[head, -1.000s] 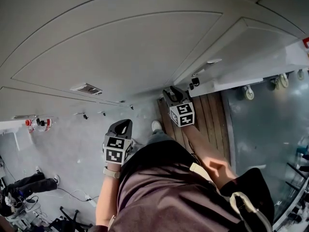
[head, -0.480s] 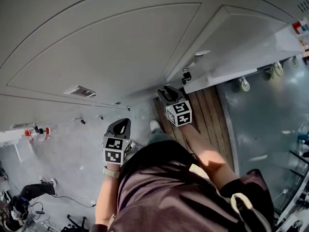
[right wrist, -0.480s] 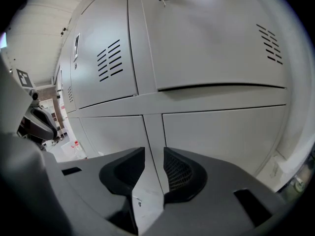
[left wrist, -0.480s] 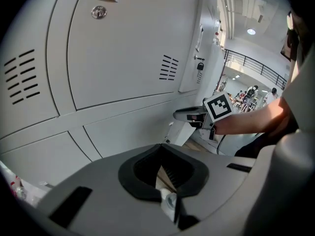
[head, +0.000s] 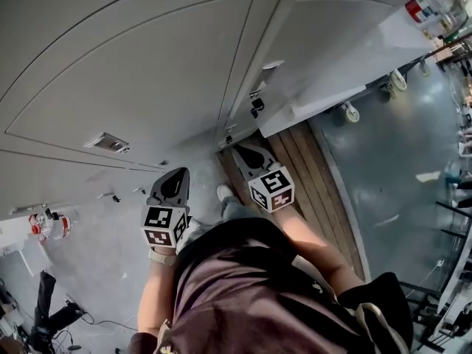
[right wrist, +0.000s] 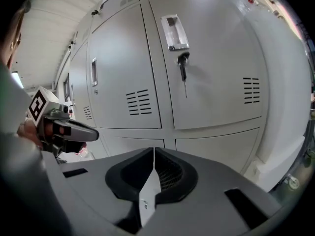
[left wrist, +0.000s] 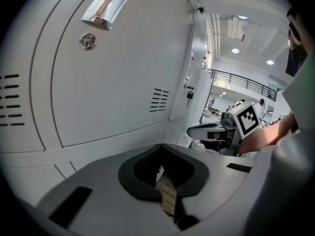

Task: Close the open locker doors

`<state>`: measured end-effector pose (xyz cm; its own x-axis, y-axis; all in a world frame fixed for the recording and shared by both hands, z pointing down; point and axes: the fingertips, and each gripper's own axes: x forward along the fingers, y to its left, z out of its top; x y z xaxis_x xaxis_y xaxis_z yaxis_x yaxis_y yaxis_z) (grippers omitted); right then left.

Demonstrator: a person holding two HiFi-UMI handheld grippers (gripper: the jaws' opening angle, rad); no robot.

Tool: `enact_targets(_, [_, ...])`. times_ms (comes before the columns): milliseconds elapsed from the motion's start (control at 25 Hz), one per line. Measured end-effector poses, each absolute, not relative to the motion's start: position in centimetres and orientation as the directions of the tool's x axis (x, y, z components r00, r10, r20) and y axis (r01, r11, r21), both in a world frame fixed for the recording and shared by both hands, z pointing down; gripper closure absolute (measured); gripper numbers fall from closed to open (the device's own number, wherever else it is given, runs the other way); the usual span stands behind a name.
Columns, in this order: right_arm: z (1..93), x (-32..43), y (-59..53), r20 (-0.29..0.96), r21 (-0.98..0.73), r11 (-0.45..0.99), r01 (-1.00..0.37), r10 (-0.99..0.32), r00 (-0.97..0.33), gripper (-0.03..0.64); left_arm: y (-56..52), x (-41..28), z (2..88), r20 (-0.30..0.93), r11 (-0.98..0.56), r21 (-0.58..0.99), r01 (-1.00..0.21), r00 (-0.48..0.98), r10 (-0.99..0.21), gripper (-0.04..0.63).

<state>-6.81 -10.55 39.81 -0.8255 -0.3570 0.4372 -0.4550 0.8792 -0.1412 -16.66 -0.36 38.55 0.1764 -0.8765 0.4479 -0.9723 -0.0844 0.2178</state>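
Ahead, locker doors (right wrist: 211, 58) upright, long axis vertical.

Bright, even indoor light, heavy fisheye all round
Lit by ceiling spots (left wrist: 235, 50) far back in the left gripper view, with evenly bright locker doors (right wrist: 211, 68), soft shadows and a sheen on the grey floor (head: 391, 168). Bends straight lines hard, goes black in the corners of both gripper views, softens toward the edges.

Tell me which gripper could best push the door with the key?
Right, probably. The right gripper, jaws shut, faces the keyed door, with the key straight ahead. The left gripper faces a keyless door.
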Motion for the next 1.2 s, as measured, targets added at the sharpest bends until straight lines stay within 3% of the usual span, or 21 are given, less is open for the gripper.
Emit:
enact_targets(640, [27.8, -1.0, -6.8, 0.298, -0.092, 0.843, -0.53, -0.485, -0.822, 0.583, -3.3, -11.9, 28.5, 0.165, -0.383, 0.152, -0.911, 0.406, -0.899, 0.575])
enact_targets(1200, [25.3, 0.8, -5.4, 0.221, -0.082, 0.805, -0.587, -0.559, -0.799, 0.584, -2.8, -10.5, 25.9, 0.12, -0.432, 0.08, -0.899, 0.438, -0.891, 0.575])
